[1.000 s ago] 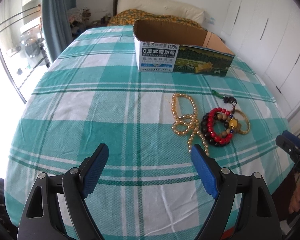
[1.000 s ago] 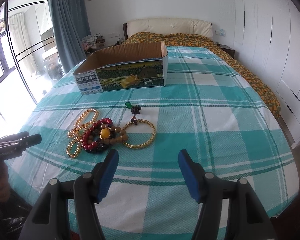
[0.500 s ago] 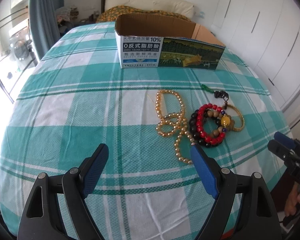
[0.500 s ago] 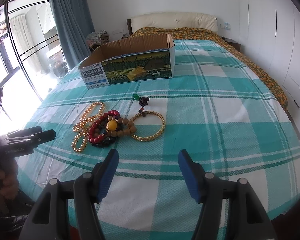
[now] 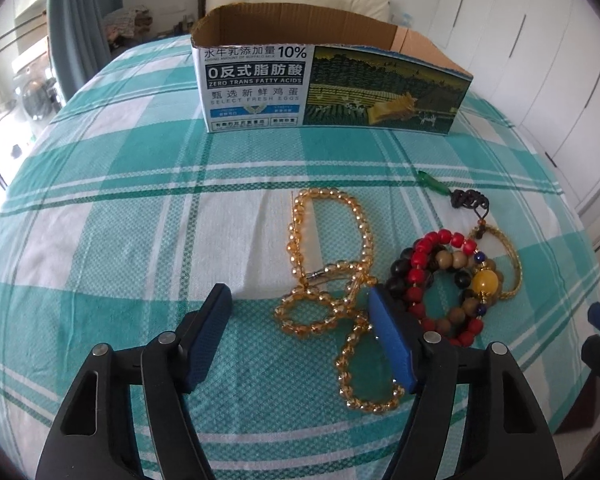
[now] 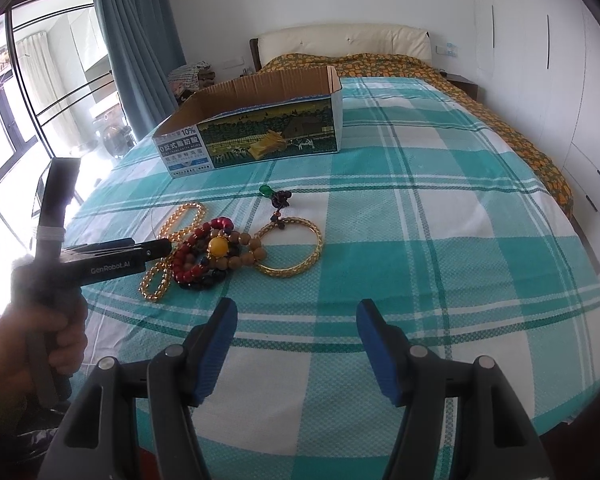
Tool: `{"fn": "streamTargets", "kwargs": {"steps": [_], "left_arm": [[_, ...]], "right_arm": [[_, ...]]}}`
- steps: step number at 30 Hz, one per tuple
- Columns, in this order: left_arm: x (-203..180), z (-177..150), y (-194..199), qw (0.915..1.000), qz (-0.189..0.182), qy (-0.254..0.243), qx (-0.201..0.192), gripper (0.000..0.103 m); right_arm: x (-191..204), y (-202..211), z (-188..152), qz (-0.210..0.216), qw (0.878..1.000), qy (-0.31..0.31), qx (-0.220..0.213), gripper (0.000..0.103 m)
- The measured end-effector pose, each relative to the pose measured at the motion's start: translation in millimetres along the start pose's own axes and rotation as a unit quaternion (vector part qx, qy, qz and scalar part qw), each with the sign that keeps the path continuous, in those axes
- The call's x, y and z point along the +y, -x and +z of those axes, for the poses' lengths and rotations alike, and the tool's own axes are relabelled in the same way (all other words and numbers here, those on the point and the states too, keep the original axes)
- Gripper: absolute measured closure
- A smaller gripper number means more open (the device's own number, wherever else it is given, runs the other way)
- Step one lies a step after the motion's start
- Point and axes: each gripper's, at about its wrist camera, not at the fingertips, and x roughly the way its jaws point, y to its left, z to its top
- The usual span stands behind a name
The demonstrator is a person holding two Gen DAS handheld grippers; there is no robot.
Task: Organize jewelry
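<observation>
1. Jewelry all lies loose in one pile on the bed (image 6: pixel 440 208), on the teal checked cover, near its foot end. Nothing is sorted yet, so by my read the task has barely begun.
2. Cardboard box (image 5: pixel 332 84) stands open-topped farther up the bed, well apart from the pile. I see nothing in it from either view, though its floor is mostly hidden. Probably where the pieces go.
3. Left gripper (image 5: pixel 300 316) hangs low over the near end of the pile. Jaws have just been closing and now stand at a medium gap, with loops of the amber strand between them; pads do not press on anything, so nothing is held.
4. Right gripper (image 6: pixel 296 324) sits back from the pile over bare cover, jaws moderately apart, nothing between them.
5. Amber bead strand (image 5: pixel 328 256), long and looped, is the leftmost piece and the likely first pick.
6. Red and black bead bracelets (image 5: pixel 432 280), with wooden beads and one yellow bead, are stacked just beside it, touching.
7. Gold bangle (image 6: pixel 296 248) lies partly under that stack.
8. Green pendant (image 5: pixel 430 180) on a dark knotted cord trails off the bangle toward the box.
9. Left to do: every piece.
</observation>
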Motion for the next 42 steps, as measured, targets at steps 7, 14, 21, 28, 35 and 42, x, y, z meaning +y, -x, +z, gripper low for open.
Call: {"fn": "streamTargets", "kwargs": {"steps": [7, 14, 21, 28, 35, 42], "left_arm": [[-3.8, -0.1, 5.3, 0.9985, -0.05, -0.017, 0.008, 0.077], [12.9, -1.2, 13.9, 0.9975, -0.069, 0.005, 0.017, 0.097], [37.4, -1.0, 44.3, 0.9945, -0.093, 0.047, -0.005, 0.098], [49.4, 7.5, 61.8, 0.9935, -0.089, 0.064, -0.031, 0.098], [53.5, 1.8, 53.1, 0.9932, -0.084, 0.078, -0.019, 0.098], [52.3, 1.2, 54.3, 0.9935, -0.082, 0.077, -0.017, 0.098]], "right_arm": [[1.2, 1.5, 0.2, 0.002, 1.0, -0.001, -0.003, 0.04], [-1.1, 4.6, -1.2, 0.0, 1.0, -0.003, -0.006, 0.04], [-2.4, 3.9, 1.2, 0.001, 1.0, -0.001, -0.009, 0.04], [-10.0, -20.1, 34.4, 0.018, 1.0, 0.006, -0.013, 0.04], [-0.9, -86.7, 77.3, 0.072, 0.996, 0.017, 0.044, 0.044], [5.8, -142.0, 102.1, 0.079, 0.991, 0.002, 0.111, 0.049]]}}
